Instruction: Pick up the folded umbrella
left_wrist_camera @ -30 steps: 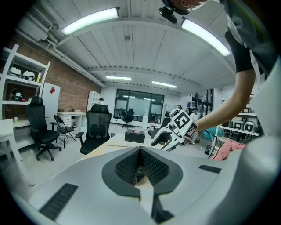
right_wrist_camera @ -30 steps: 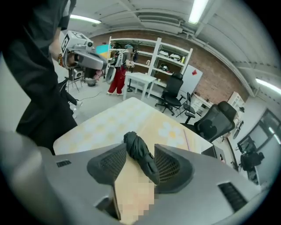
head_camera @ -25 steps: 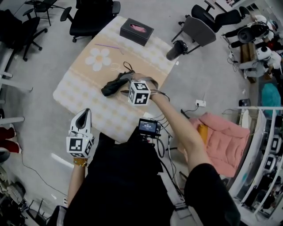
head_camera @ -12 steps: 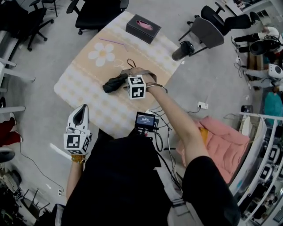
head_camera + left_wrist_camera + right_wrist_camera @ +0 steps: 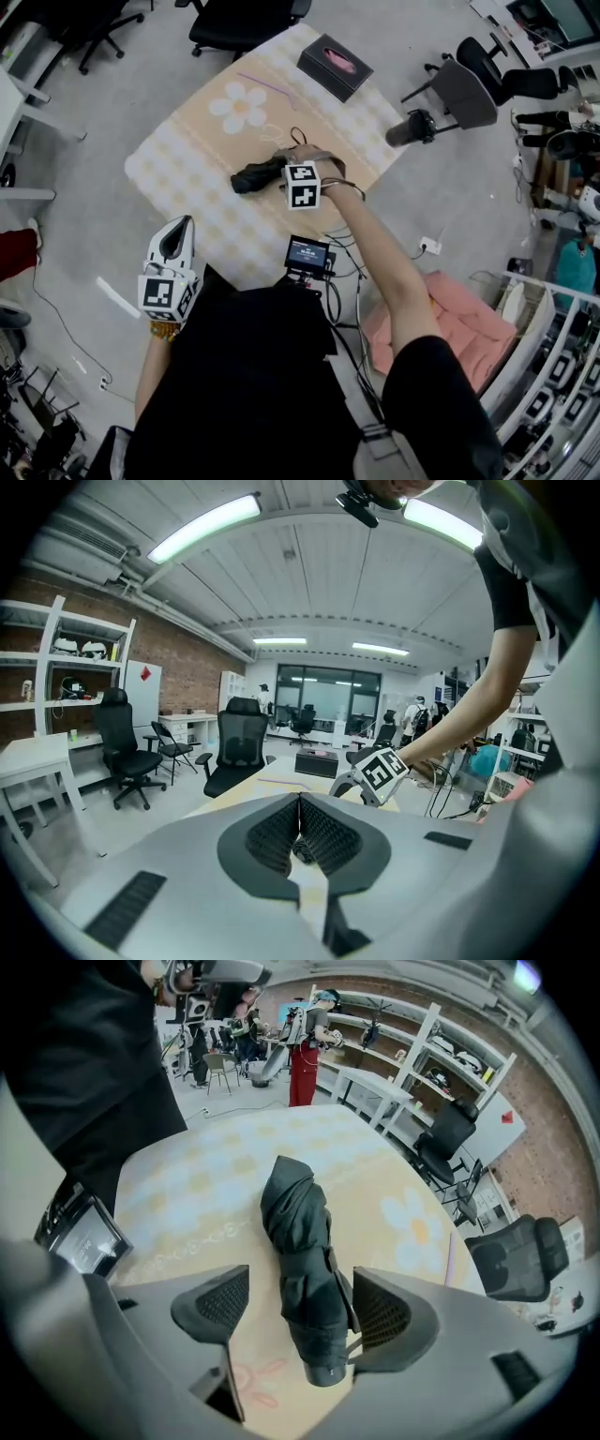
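Note:
The folded black umbrella [image 5: 253,175] lies on a table with a checked yellow cloth [image 5: 187,159]. My right gripper [image 5: 287,170] points steeply down over its handle end. In the right gripper view the umbrella [image 5: 302,1241] lies lengthwise between the two pads [image 5: 219,1303], close to the right one and clear of the left. These jaws have just been opening and stand wide, open, around the umbrella. My left gripper [image 5: 176,234] hangs off the table's near corner; its jaws [image 5: 300,819] are shut on nothing.
A black tissue box [image 5: 336,66] sits at the table's far edge, with a thin purple stick [image 5: 266,83] and a black cord loop [image 5: 298,137] near it. Office chairs [image 5: 461,86] stand beyond the table. A pink cushion [image 5: 448,317] lies on the floor at right.
My right gripper has sunk onto the umbrella, rolled a little, and its jaws have spread wider. The left gripper has hardly moved.

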The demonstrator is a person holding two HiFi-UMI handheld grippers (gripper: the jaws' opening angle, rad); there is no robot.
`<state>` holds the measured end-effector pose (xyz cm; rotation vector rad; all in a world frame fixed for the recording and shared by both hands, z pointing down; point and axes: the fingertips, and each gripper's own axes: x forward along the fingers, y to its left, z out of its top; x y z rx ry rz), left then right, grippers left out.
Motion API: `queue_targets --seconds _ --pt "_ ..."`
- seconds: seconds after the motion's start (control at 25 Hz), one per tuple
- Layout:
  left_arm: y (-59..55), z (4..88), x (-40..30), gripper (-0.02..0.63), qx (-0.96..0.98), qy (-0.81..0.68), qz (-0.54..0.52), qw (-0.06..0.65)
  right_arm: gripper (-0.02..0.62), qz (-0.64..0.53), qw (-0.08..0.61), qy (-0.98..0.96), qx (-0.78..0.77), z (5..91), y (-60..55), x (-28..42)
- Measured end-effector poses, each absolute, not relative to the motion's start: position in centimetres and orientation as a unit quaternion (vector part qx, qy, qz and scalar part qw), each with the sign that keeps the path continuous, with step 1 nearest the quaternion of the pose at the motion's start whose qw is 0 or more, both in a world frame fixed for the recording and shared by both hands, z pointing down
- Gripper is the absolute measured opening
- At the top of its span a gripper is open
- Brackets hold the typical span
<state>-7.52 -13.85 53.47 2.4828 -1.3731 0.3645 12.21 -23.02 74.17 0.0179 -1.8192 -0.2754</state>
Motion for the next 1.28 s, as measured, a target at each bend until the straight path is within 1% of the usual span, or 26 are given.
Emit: queue_targets --seconds 0.16,0.6,1.28 --pt "-14.1 53.6 -8.0 0.014 0.853 -0.485 0.128 0.143 0.331 -0.125 0.615 -0.779 -0.008 75.2 -23.7 12.2" --pt "-14.5 54.0 -8.8 0.014 0.837 -0.51 0.133 0.15 0.331 -0.093 0.636 -0.765 -0.037 78.5 -24.5 12.6" --pt "-15.2 54.4 -6.0 0.014 0.841 -0.501 0.135 0.152 0.331 -0.034 0.642 -0.761 -0.084 79.6 -24.4 12.7"
